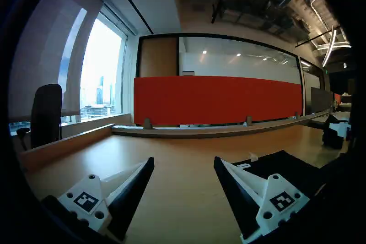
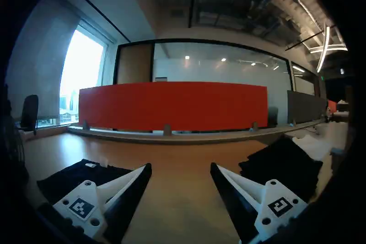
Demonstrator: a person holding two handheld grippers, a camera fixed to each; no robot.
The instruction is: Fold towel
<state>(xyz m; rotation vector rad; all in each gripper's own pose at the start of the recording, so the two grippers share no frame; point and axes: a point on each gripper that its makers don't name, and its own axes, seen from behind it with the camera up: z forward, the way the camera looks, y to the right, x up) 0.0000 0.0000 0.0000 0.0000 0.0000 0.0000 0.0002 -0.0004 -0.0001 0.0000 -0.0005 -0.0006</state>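
Starting with left gripper (image 1: 183, 159): jaws spread wide, nothing between them, bottom centre of its view.
Black towel (image 1: 293, 168): lower right, on the wooden table (image 1: 183, 148), behind the right-hand finger.
Red partition (image 1: 215, 100): across mid-frame.
Right gripper (image 2: 180, 165): jaws apart too, empty, bottom centre.
Black towel (image 2: 75, 175): here lower left, on the table.
Dark stack (image 2: 283, 164): lower right.

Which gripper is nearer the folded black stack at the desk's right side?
Right. The right gripper has the black stack just past its right finger; the left gripper sits farther left, beside the flat black towel.
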